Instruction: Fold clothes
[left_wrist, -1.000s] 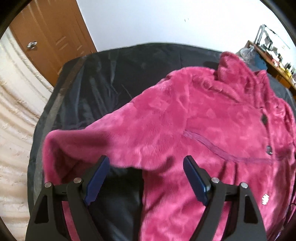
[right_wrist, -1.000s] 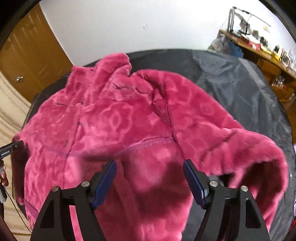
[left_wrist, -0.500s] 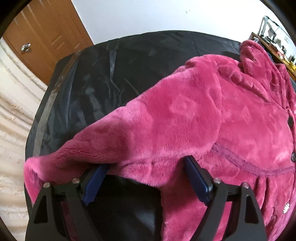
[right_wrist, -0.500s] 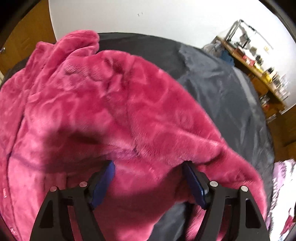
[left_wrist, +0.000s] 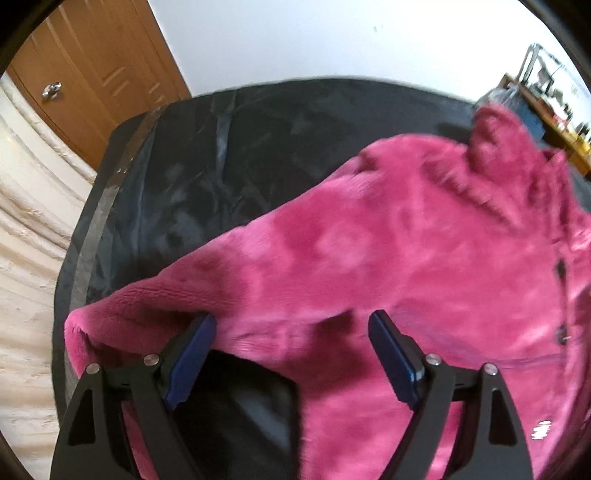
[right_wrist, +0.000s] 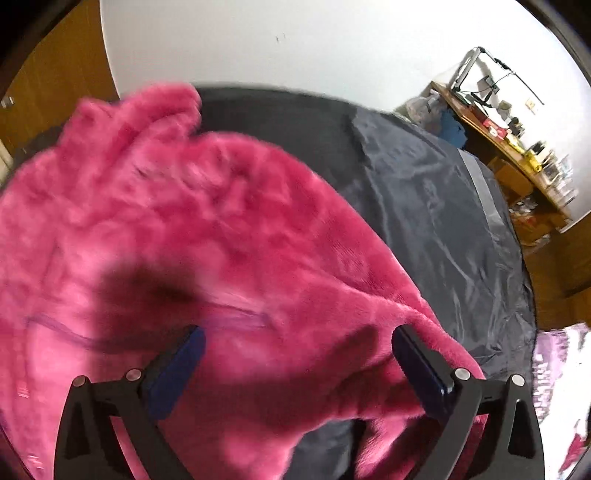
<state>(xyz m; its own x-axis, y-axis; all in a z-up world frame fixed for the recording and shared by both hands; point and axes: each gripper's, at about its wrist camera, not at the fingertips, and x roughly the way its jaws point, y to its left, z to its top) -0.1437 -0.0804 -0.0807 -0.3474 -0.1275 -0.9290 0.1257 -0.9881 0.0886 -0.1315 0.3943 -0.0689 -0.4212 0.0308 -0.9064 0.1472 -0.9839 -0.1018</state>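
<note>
A fluffy magenta jacket (left_wrist: 388, 240) lies front up on a table under a black cover (left_wrist: 221, 166), collar at the far side, dark buttons at the right. My left gripper (left_wrist: 290, 328) is open, and the jacket's left sleeve (left_wrist: 122, 310) runs across between its blue pads without being pinched. In the right wrist view the jacket (right_wrist: 166, 221) fills the left half. My right gripper (right_wrist: 299, 343) hangs over the right sleeve (right_wrist: 369, 314). Its jaws are opening wide, the sleeve lying between them unpressed.
A wooden door (left_wrist: 92, 66) and pale ridged flooring (left_wrist: 26, 221) lie beyond the table's left edge. A cluttered wooden desk (right_wrist: 517, 140) stands at the far right against the white wall. A white and purple cloth (right_wrist: 561, 369) lies off the table's right side.
Both grippers have drifted outward from the jacket's body onto its sleeves. The right gripper rolled a little and its jaws spread wider. The left jaws kept their width.
</note>
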